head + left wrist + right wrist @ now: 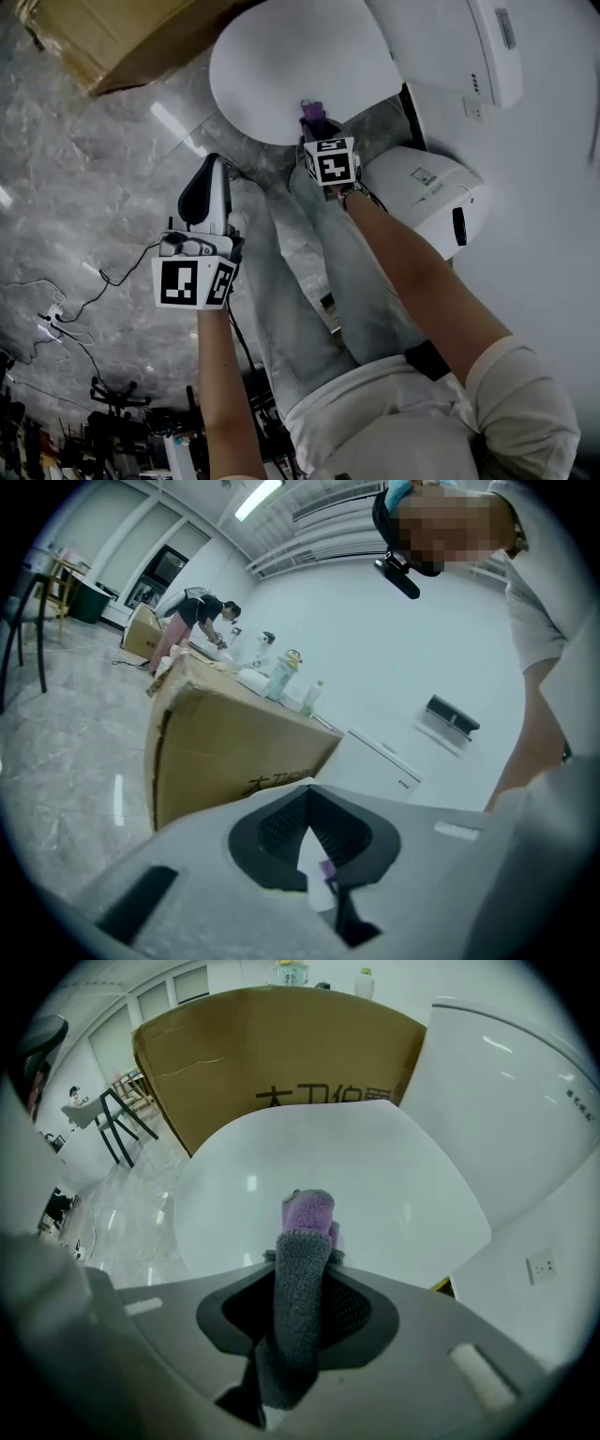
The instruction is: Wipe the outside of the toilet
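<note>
Fingers (pixel 354 1316) of the right gripper (pixel 305 1258) are closed on a cloth (pixel 302 1297). We see its grey length running up between the dark pads and its purple end sticking out past the tips. In the head view that purple end (pixel 311 110) sits at the near rim of the toilet lid (pixel 291 66), which is white, oval and shut. We cannot tell whether the cloth touches it. The right gripper (pixel 317 127) points at that rim, with its marker cube just behind.

On our left gripper (pixel 309 803) the fingers (pixel 279 827) are drawn together at the tips and hold nothing; only a thin sliver of white and purple shows through below them. In the head view the left gripper (pixel 208 178) hangs over the grey marble floor (pixel 94 187), apart from the toilet and to its left.

Beyond the lid stands a cardboard box (pixel 281 1054), and to the lid's right rises the white tank (pixel 506 1101).
</note>
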